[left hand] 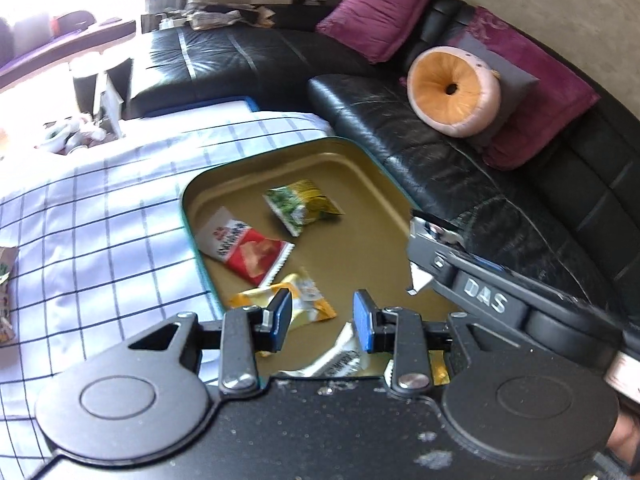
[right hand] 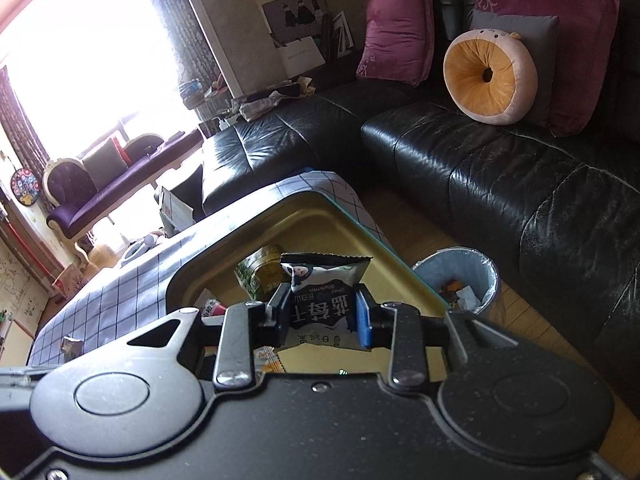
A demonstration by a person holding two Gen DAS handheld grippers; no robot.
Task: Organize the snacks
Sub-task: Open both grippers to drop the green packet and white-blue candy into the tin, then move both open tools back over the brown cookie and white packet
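A gold tin tray (left hand: 360, 172) with a teal rim sits on the checked tablecloth. In it lie a green-yellow packet (left hand: 304, 204), a red-white packet (left hand: 244, 248), a yellow-orange packet (left hand: 308, 300) and a white packet (left hand: 340, 360). My left gripper (left hand: 322, 320) is open and empty, just above the tray. My right gripper (right hand: 322, 312) is shut on a black-and-white snack packet (right hand: 320, 288), held over the tray (right hand: 360, 232). The right gripper's body (left hand: 480, 292) shows at the tray's right edge in the left wrist view.
A black leather sofa (right hand: 500, 184) with purple and round orange cushions wraps round the table. A lined waste bin (right hand: 460, 280) stands on the floor right of the table. Another snack packet (left hand: 6, 292) lies on the cloth (left hand: 100, 220) at far left.
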